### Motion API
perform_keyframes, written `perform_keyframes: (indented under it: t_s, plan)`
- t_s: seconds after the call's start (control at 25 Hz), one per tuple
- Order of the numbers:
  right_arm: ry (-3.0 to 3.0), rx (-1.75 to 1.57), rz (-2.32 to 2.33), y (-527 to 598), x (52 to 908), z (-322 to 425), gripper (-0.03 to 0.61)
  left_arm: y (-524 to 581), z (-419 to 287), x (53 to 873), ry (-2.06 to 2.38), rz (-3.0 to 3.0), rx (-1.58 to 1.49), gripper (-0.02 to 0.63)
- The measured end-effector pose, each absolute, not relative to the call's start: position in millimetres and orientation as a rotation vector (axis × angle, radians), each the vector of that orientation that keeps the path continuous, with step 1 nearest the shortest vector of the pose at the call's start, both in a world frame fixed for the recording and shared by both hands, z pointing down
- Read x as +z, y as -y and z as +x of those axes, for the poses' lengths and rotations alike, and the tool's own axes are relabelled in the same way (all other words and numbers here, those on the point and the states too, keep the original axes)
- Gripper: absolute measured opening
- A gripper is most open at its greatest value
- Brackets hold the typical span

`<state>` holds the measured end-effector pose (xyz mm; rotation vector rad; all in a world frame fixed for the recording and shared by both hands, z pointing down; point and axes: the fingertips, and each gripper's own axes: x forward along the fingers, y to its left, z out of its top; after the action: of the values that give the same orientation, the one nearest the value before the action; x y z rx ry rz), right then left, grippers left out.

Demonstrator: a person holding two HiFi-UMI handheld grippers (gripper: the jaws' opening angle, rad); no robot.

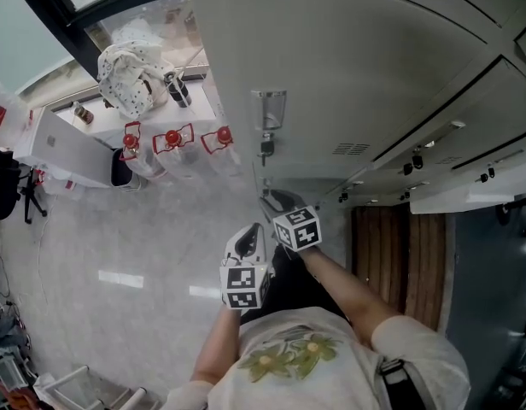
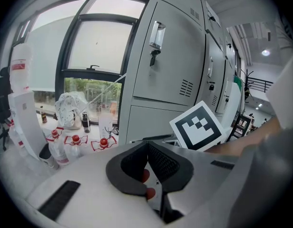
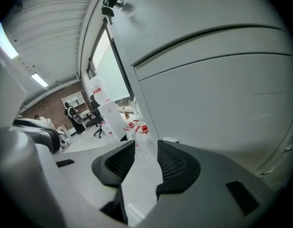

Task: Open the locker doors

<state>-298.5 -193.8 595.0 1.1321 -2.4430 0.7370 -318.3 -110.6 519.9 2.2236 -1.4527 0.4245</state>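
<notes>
The left gripper (image 1: pixel 249 239) and the right gripper (image 1: pixel 278 202) are held side by side in front of the person's pale printed shirt (image 1: pixel 307 357), the right one farther out and nearer the bank of grey lockers (image 1: pixel 374 67). The left gripper's fingers (image 2: pixel 132 167) are together, meeting at their tips with nothing clamped in them. In the right gripper view that gripper's fingers are apart with only floor showing in the gap, and they hold nothing. The nearest locker door (image 2: pixel 177 65) fills the far right of the scene and lies flush with its frame. Its metal handle (image 1: pixel 269 109) sits high on the left edge, with a key (image 1: pixel 265 149) hanging in the lock just under it. Both grippers are well short of the handle, and neither touches the door as far as the views show. To the left, three clear water bottles (image 1: pixel 172 148) with red caps stand in a row on the floor by the window. Beyond them a white dotted bag (image 1: pixel 126 77) sits on the window counter (image 1: pixel 199 101), beside a small dark bottle (image 1: pixel 178 89)
</notes>
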Motion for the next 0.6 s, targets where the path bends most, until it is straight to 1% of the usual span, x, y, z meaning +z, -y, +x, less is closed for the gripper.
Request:
perform_keyframes:
  t_s: [0.6]
  plan:
    - [2.363,0.72,1.162,222,651,-311,0.14,125,-352,551,1.522,2.135,0.421,0.031]
